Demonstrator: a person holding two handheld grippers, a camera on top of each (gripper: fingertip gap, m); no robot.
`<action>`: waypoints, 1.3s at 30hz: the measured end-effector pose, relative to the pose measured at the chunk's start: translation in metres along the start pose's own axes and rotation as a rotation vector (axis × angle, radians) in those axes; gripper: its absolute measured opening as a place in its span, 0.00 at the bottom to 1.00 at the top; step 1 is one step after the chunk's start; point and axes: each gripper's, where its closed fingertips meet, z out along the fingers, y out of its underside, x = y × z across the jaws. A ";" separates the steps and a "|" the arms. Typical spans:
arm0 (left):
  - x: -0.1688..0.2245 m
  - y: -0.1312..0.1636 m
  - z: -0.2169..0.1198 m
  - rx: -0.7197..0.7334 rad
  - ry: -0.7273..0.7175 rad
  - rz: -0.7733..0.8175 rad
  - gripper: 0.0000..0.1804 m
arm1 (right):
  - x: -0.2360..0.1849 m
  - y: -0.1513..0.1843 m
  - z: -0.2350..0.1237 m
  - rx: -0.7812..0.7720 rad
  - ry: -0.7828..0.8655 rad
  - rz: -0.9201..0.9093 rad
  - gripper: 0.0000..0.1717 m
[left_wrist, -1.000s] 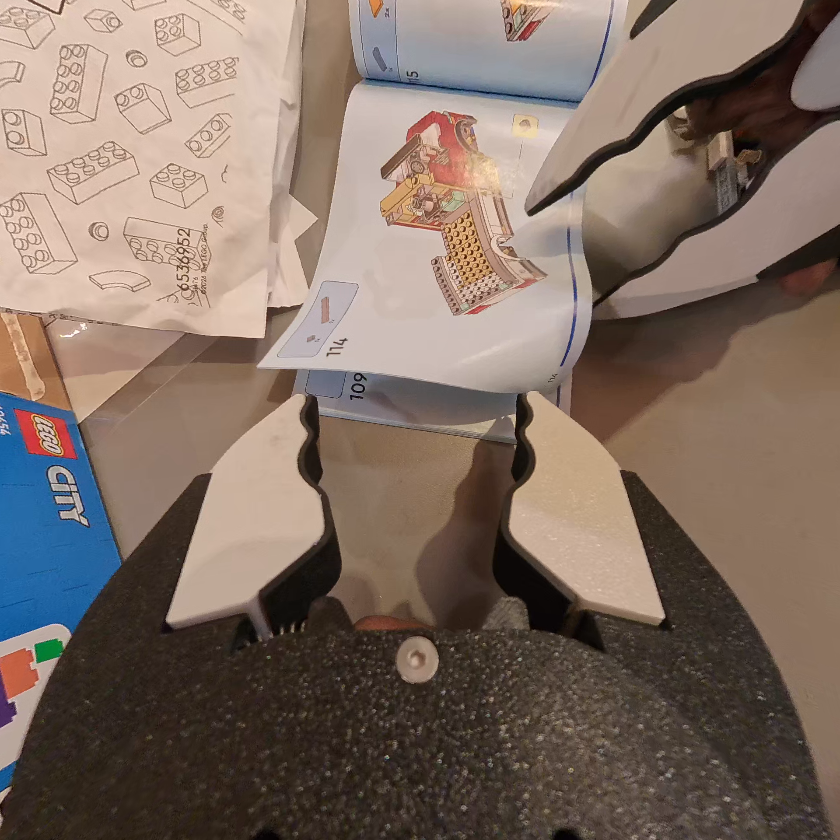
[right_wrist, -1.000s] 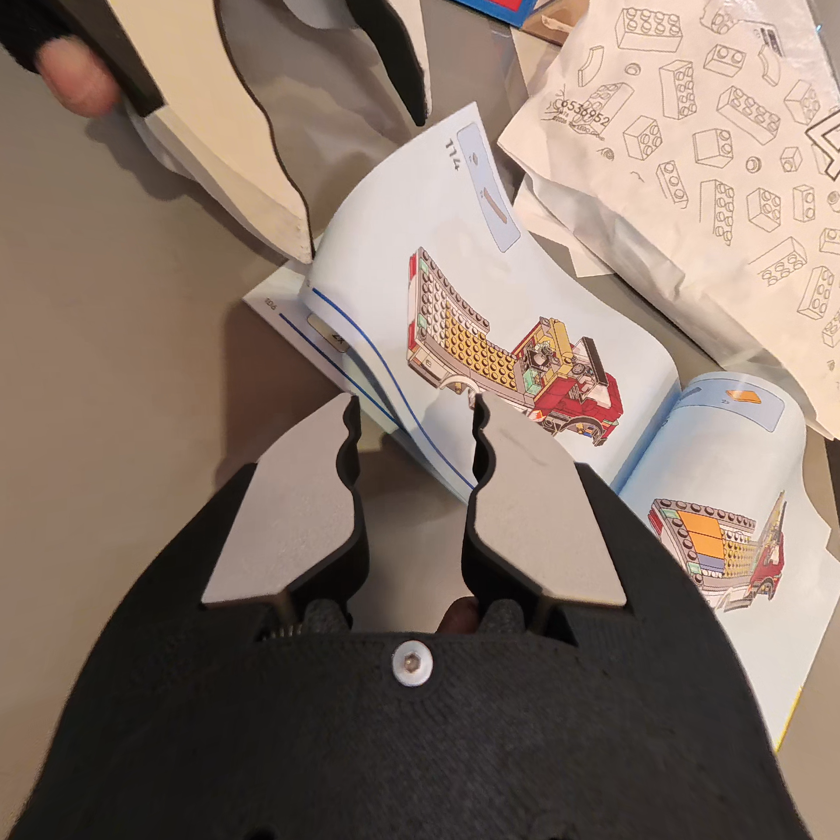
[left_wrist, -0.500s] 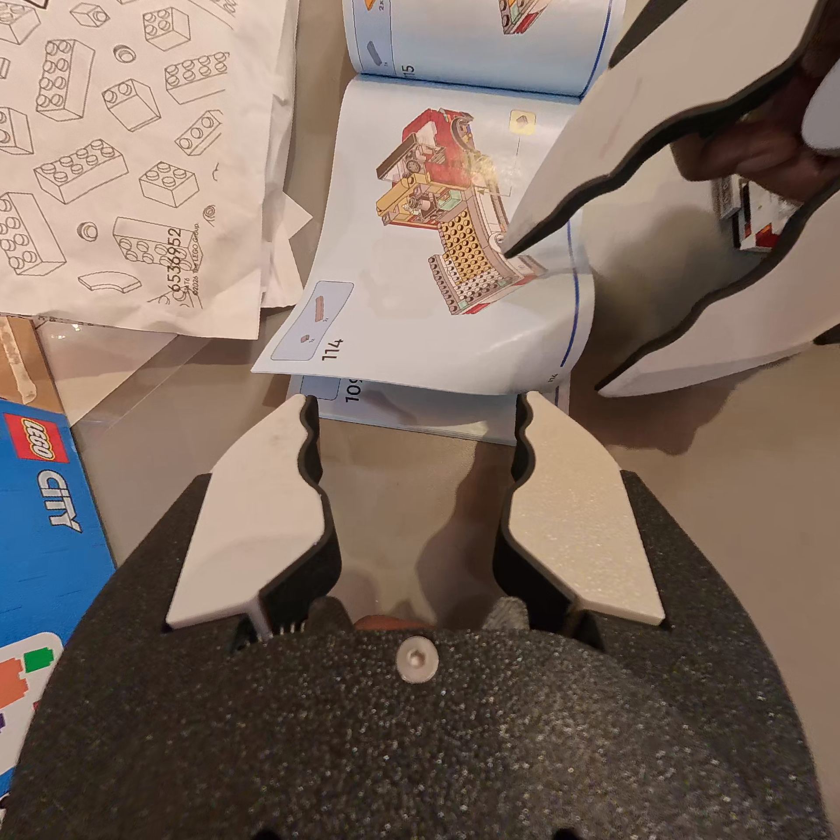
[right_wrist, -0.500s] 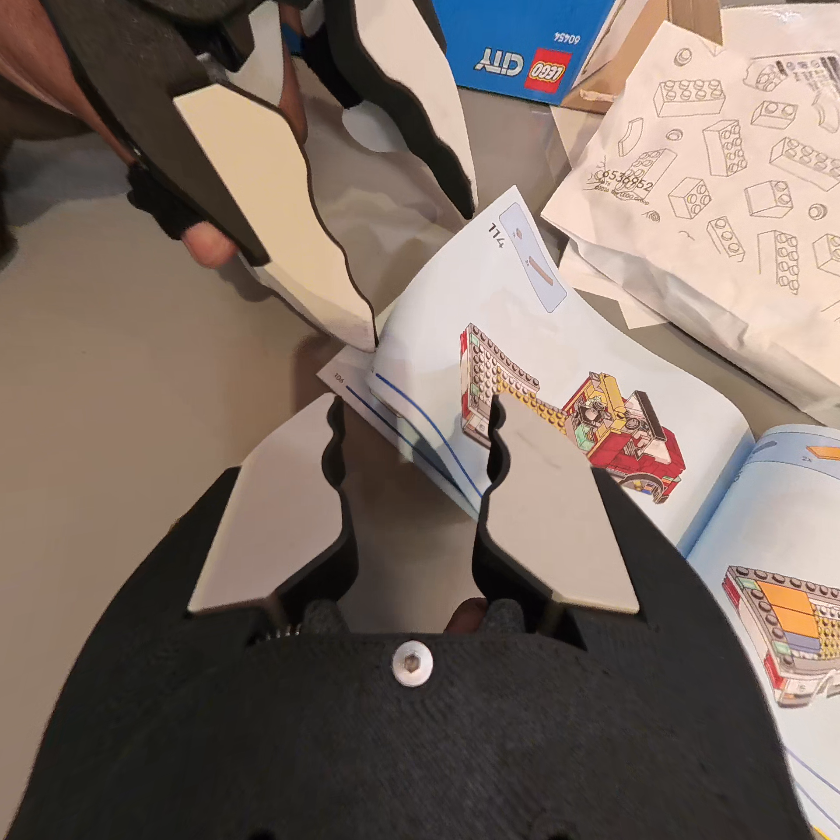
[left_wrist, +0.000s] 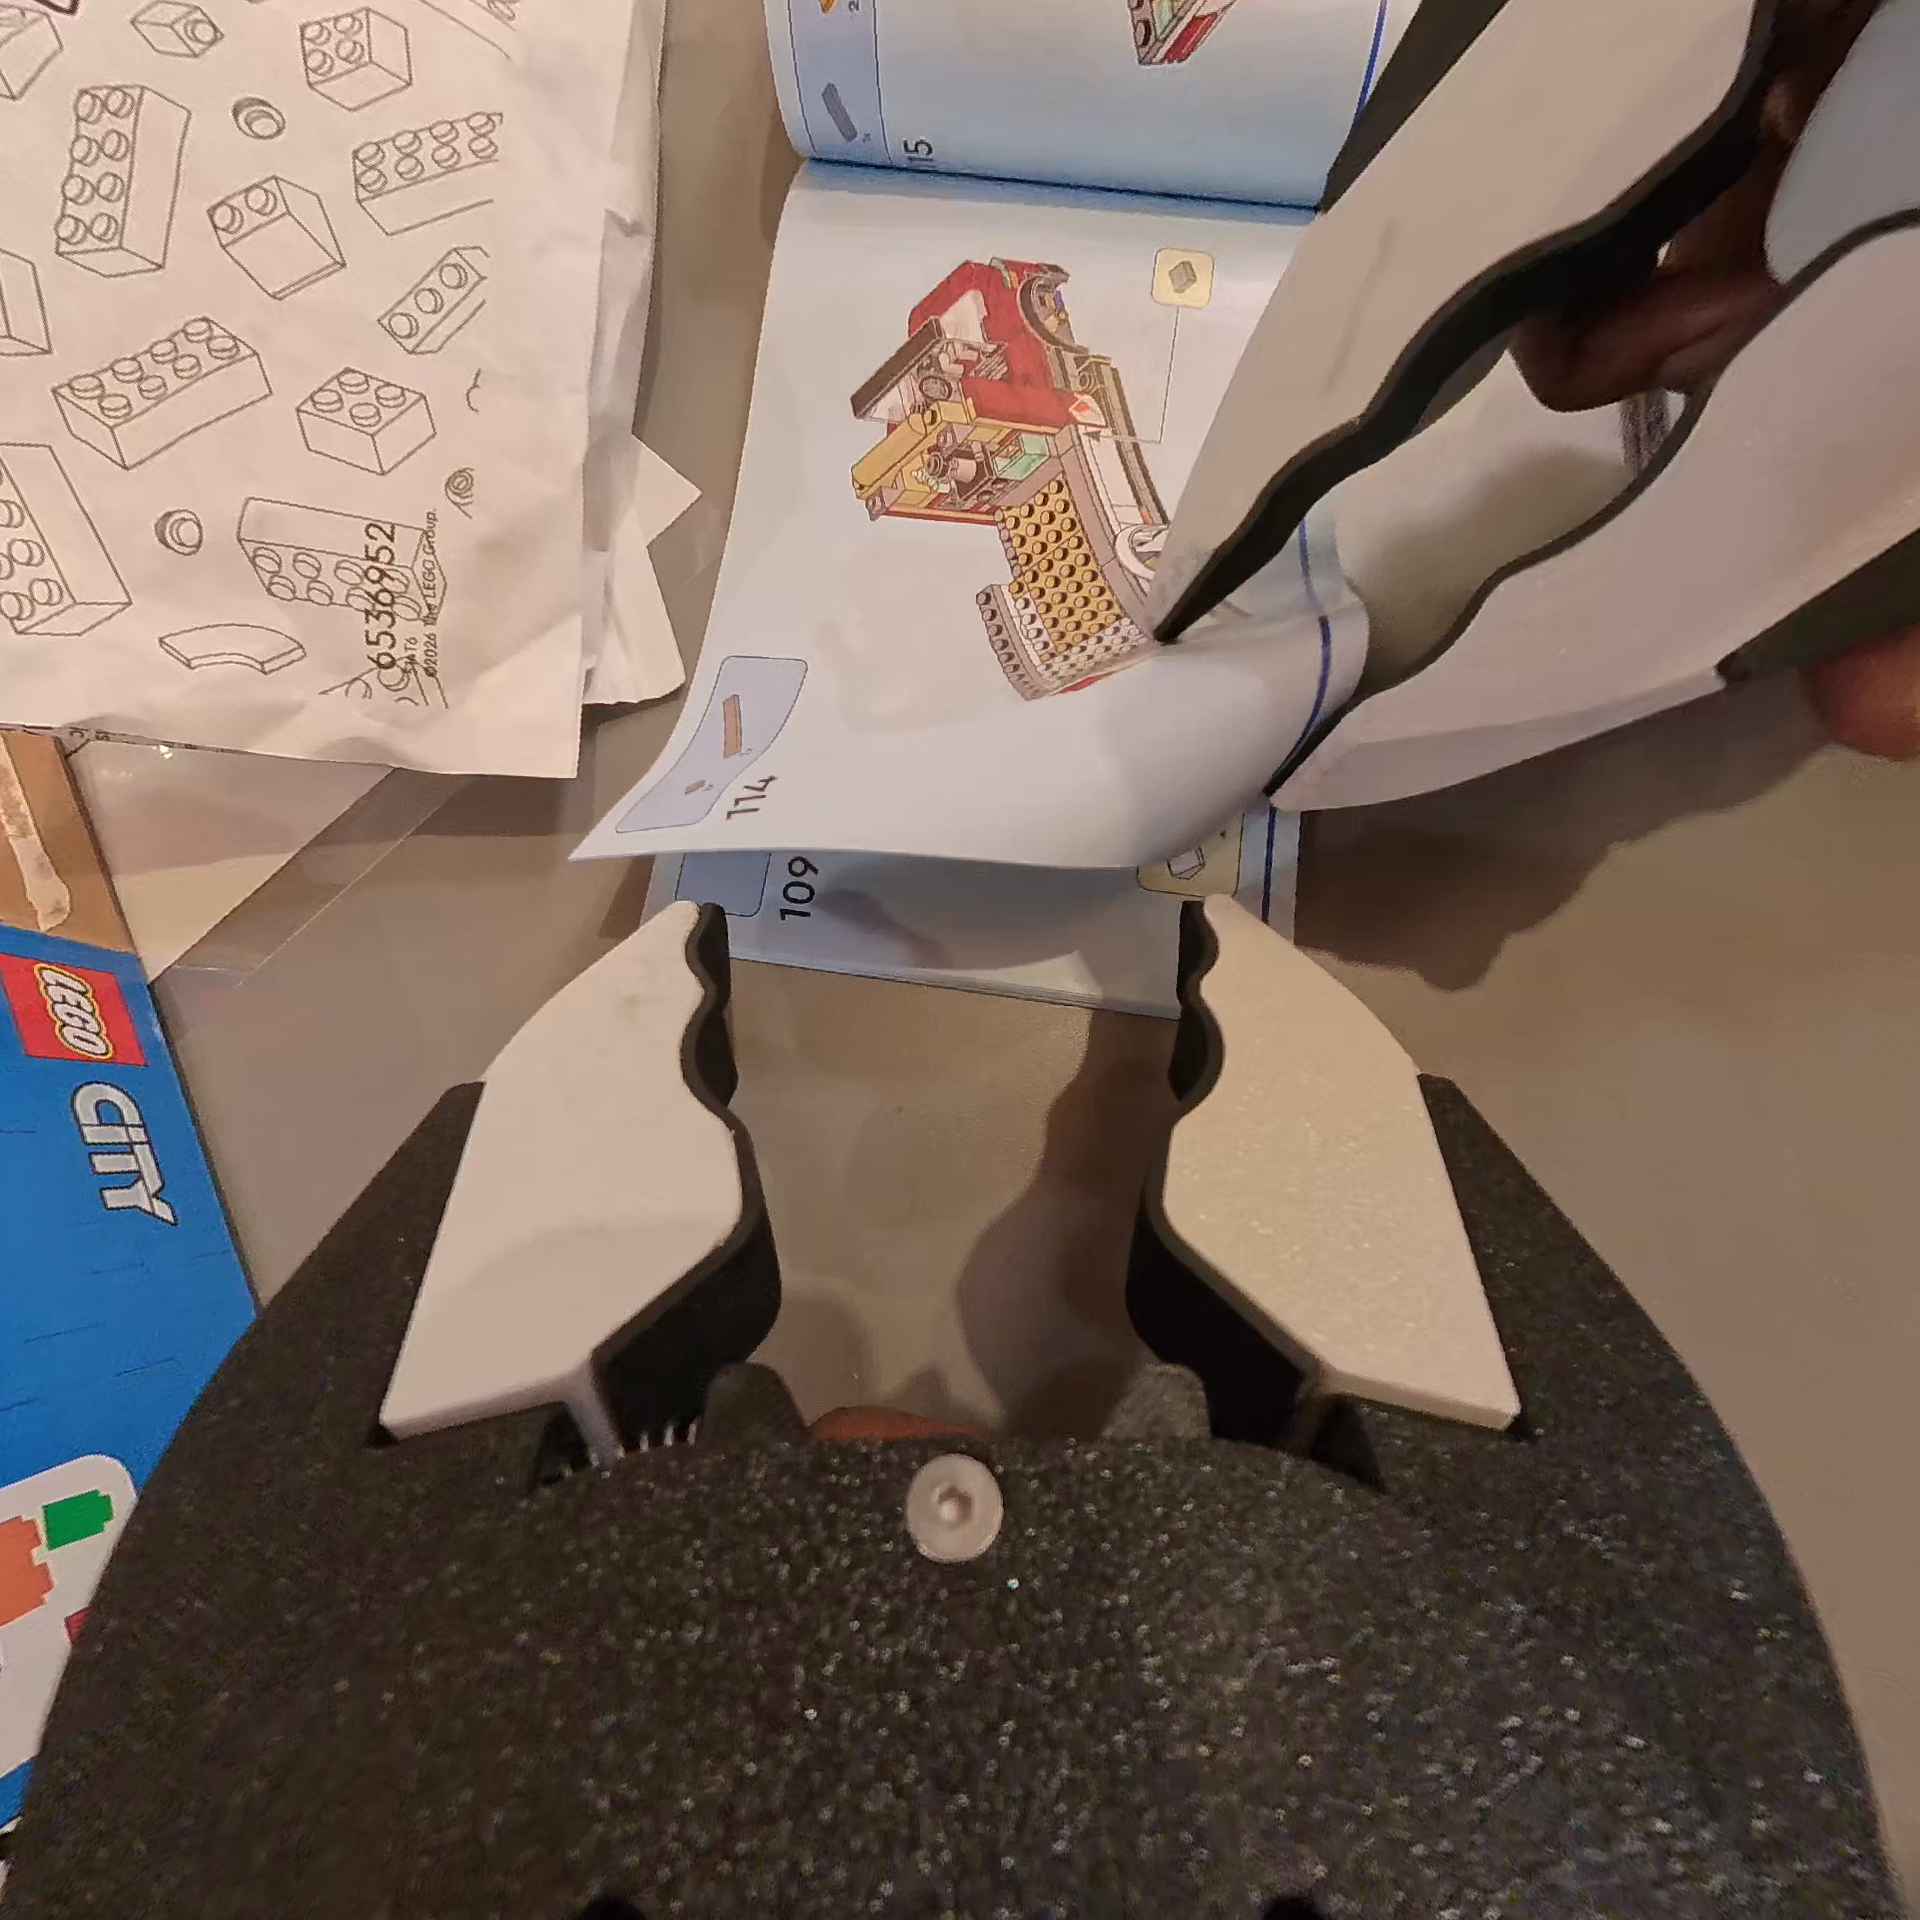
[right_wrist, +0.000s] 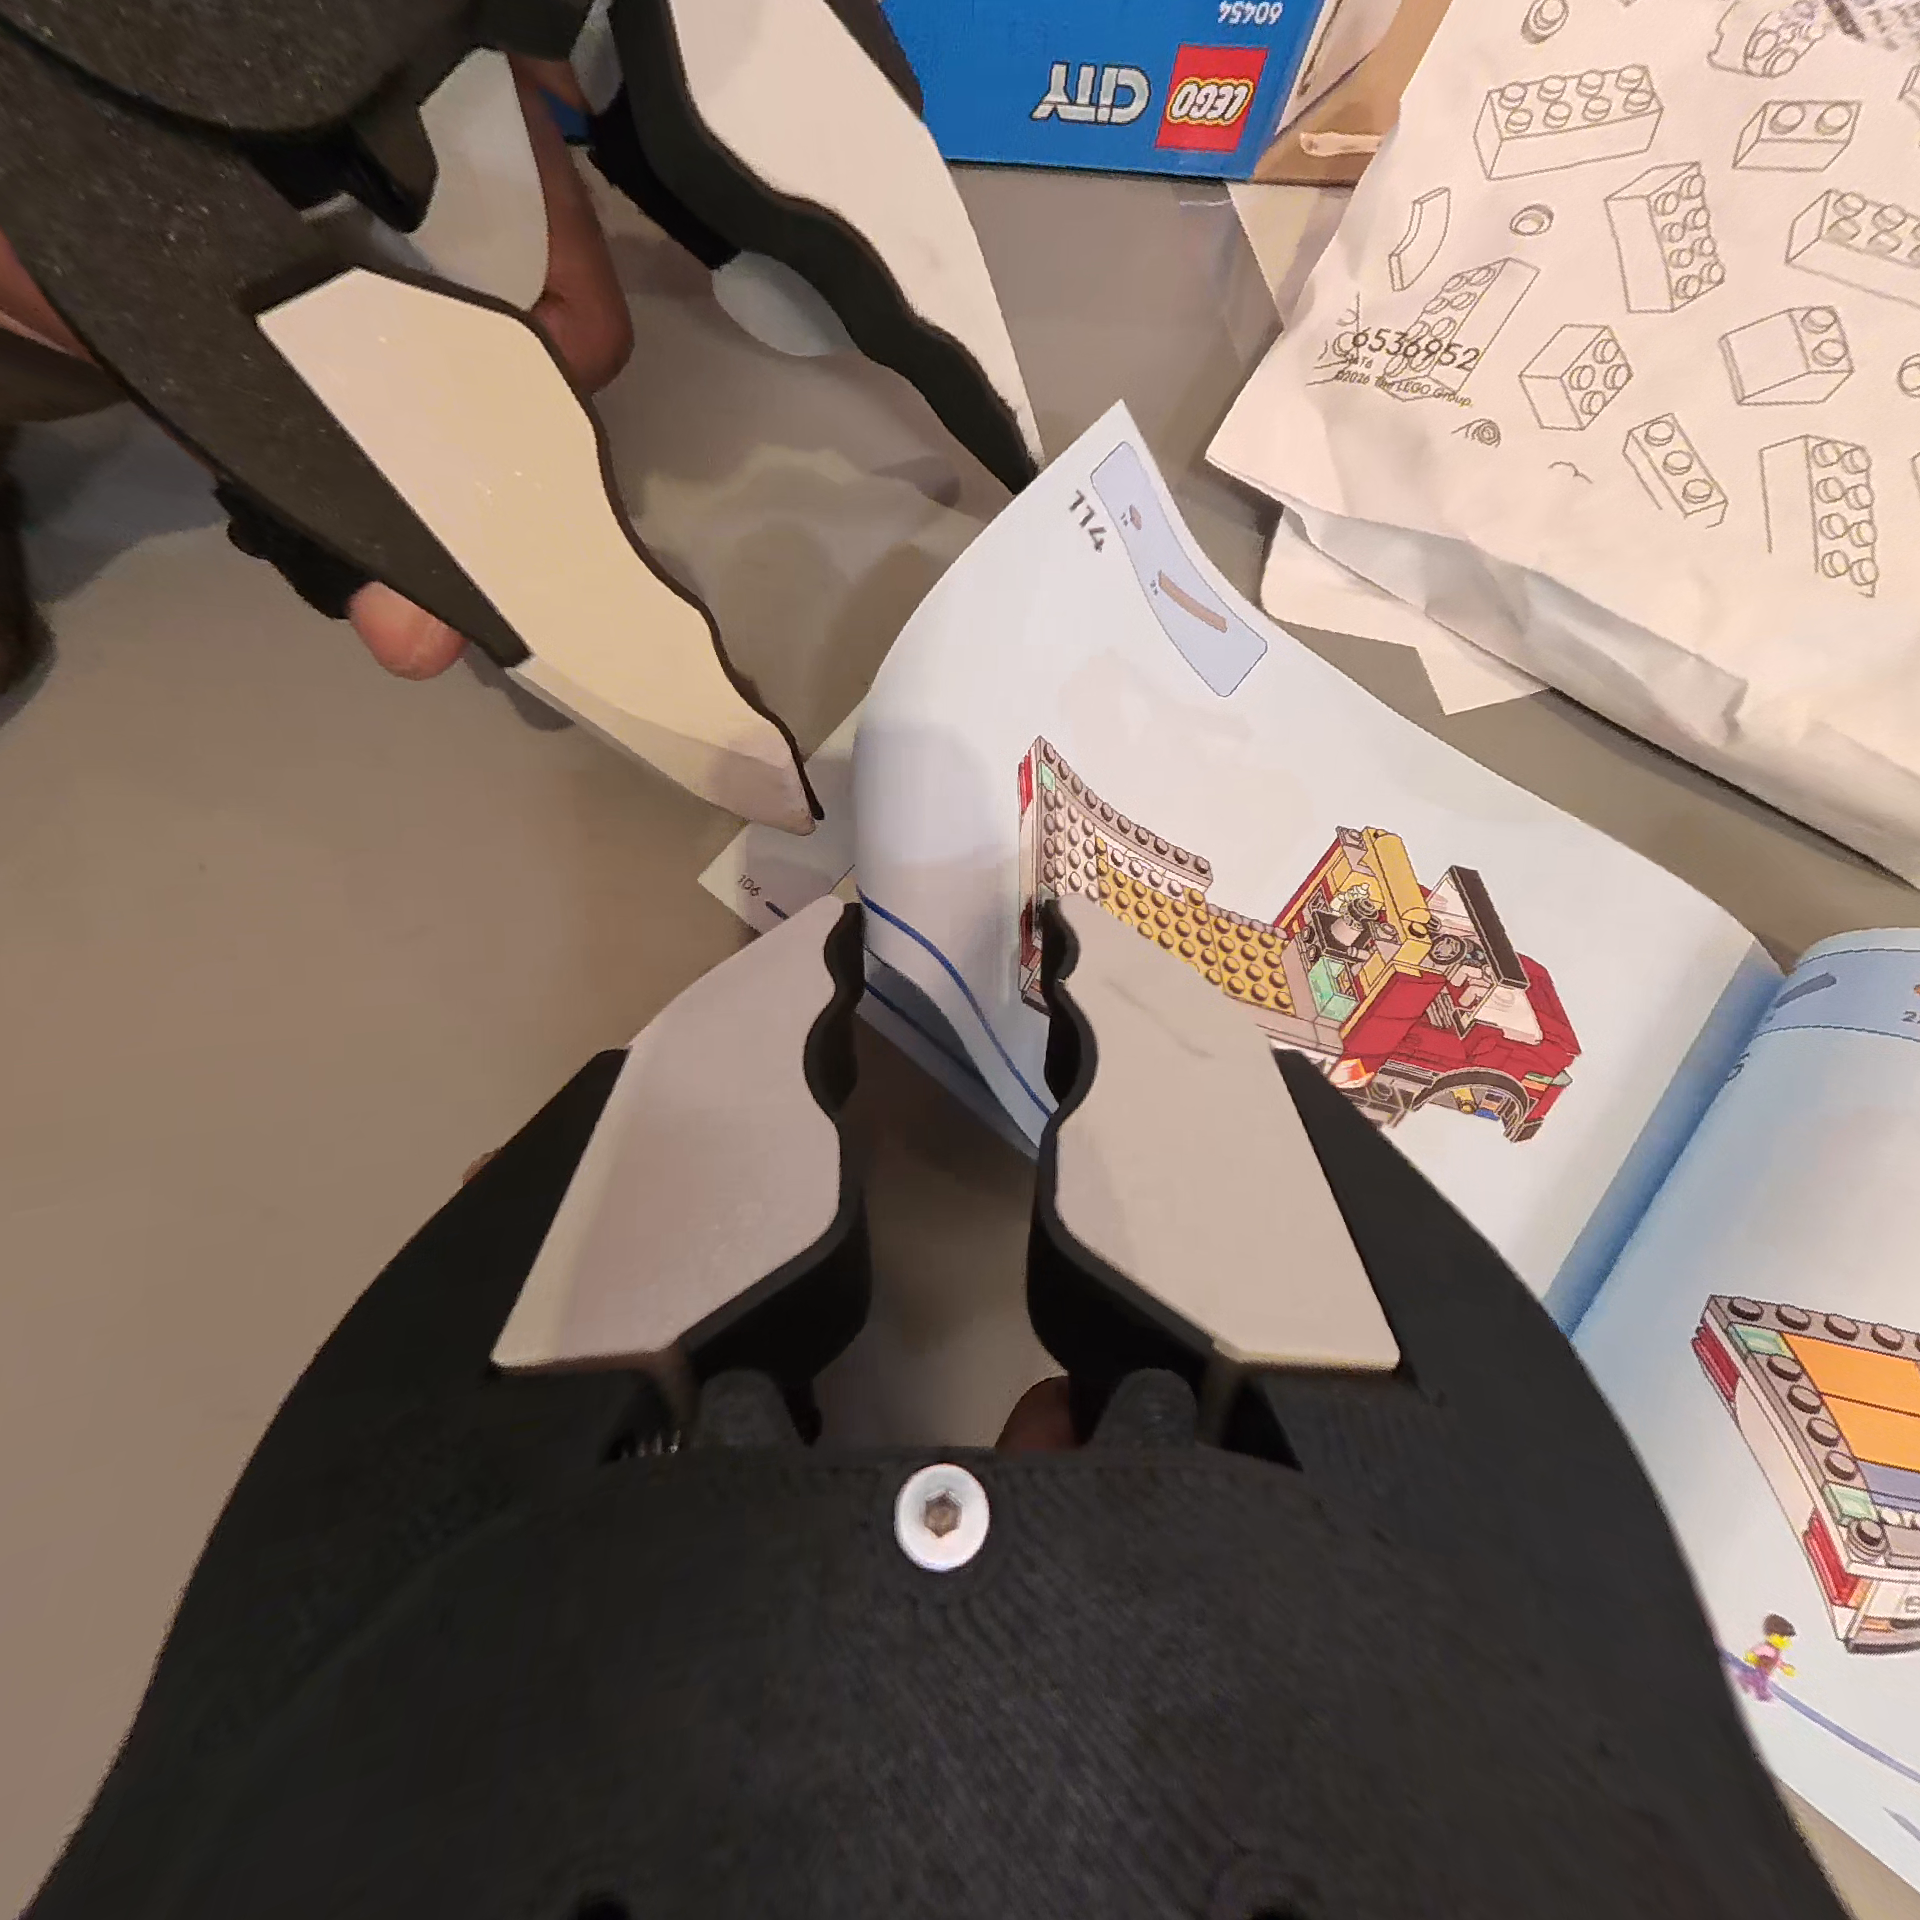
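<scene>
Left gripper (left_wrist: 951, 914) is level and low over the table (left_wrist: 1662, 1143), pointing at the near edge of the open booklet (left_wrist: 935, 540). Its fingers (left_wrist: 623, 1039) are spread wide with only bare table between them, tips just short of the booklet's flat lower pages. From the right wrist view it comes in from the upper left, angled down, one fingertip near the booklet's corner, and a person's hand (right_wrist: 405, 634) is gripping the body behind it.

Right gripper (right_wrist: 951, 925) comes at the booklet from its outer edge, tilted. The fingers (right_wrist: 1143, 1091) are partly closed around the lifted, curled page (right_wrist: 1091, 727): one finger above the page, the other below its rolled edge. A gap is visible between the pads and the paper, so it is not clamped. In the left wrist view, the upper tip meets the printed side of the page near the truck drawing, and the page bulges over the lower finger.

Booklet lies open on the table. A white paper bag (left_wrist: 260, 364) with brick drawings sits left of it, and a blue box (left_wrist: 94, 1195) is further left and nearer the left gripper.
</scene>
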 end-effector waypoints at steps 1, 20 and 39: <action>0.000 0.000 0.000 0.001 0.000 0.000 0.46 | 0.000 0.000 -0.001 0.003 -0.010 0.007 0.18; 0.005 0.001 0.002 -0.010 0.014 0.023 0.46 | -0.004 -0.002 -0.015 0.042 -0.161 0.143 0.17; 0.005 0.002 0.002 -0.017 0.012 0.025 0.46 | -0.007 0.003 -0.003 -0.005 -0.077 -0.027 0.25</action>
